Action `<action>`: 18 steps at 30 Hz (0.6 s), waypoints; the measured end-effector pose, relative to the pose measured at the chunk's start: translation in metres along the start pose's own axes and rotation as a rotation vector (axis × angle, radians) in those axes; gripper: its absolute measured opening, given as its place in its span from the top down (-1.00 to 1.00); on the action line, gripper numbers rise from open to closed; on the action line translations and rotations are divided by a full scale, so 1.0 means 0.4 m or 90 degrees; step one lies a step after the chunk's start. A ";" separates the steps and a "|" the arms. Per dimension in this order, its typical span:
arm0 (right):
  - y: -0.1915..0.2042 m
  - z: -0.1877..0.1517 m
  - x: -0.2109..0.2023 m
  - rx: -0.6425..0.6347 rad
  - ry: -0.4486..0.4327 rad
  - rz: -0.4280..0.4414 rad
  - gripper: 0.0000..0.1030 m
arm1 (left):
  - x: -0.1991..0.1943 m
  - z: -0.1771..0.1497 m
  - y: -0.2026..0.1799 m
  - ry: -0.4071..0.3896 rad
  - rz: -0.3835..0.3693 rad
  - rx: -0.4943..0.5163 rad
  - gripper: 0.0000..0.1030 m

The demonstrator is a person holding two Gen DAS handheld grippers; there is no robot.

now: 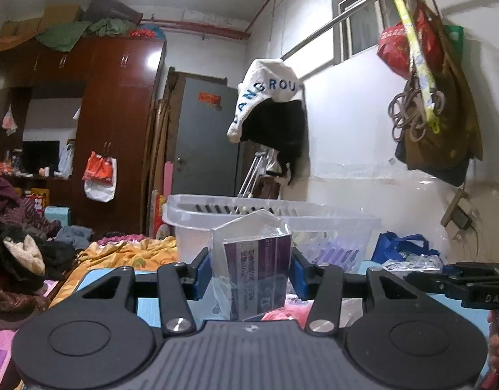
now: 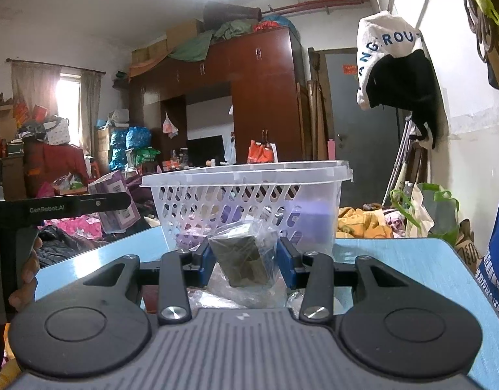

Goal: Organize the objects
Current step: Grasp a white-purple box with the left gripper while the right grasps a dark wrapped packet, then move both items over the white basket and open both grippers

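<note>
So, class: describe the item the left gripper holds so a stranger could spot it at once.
Find the white basket on the blue table. In front of it, the left gripper pinches a purple box in clear wrap. The right gripper's packet is dark olive instead.

The white hanging cloth (image 1: 265,94) reads "ANGROU", the left gripper's arm (image 2: 64,208) "GenRobot.AI", the right gripper's arm (image 1: 477,295) "DAS".

Lived-in home bedroom, heavily cluttered. Dark red wooden wardrobe (image 2: 262,97) fills the far wall, boxes and bundled cloth piled on top. Grey door (image 1: 205,136) beside it. Bedding and heaped clothes (image 1: 19,227) on the left. Curtained window (image 2: 67,97) at the far end. Plastic bags (image 1: 412,48) and a white cloth (image 1: 265,94) hang from a wall rail.
</note>
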State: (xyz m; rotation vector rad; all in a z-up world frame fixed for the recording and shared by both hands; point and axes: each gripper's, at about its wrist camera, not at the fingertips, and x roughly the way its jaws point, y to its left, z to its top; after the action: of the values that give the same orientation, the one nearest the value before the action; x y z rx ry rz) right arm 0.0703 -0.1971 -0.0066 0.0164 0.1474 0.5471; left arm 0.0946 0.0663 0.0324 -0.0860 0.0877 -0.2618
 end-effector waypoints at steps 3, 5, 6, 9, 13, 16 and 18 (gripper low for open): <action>0.002 -0.002 -0.016 -0.005 -0.025 -0.005 0.14 | -0.020 -0.002 -0.006 -0.021 -0.010 0.006 -0.02; 0.002 0.001 -0.025 -0.008 -0.041 -0.004 0.14 | -0.027 0.001 -0.009 -0.016 -0.012 0.000 -0.02; 0.001 0.005 -0.030 -0.001 -0.046 0.001 0.14 | -0.034 0.006 -0.012 -0.023 -0.014 -0.001 -0.02; -0.001 0.039 -0.038 0.008 -0.061 0.024 0.14 | -0.051 0.071 -0.035 -0.059 -0.008 0.015 -0.02; 0.019 0.164 -0.004 -0.035 -0.100 0.005 0.14 | 0.016 0.214 -0.052 -0.067 -0.029 0.013 -0.02; 0.015 0.270 0.095 -0.044 -0.078 0.007 0.14 | 0.151 0.299 -0.051 0.000 -0.036 -0.003 -0.02; 0.001 0.317 0.181 -0.039 -0.037 0.026 0.14 | 0.250 0.322 -0.041 0.060 -0.020 -0.020 -0.02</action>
State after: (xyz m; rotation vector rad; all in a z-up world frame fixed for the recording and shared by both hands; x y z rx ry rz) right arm 0.1494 -0.1562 0.1091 -0.0245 0.0734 0.5911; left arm 0.1994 0.0337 0.1541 -0.1064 0.1835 -0.2952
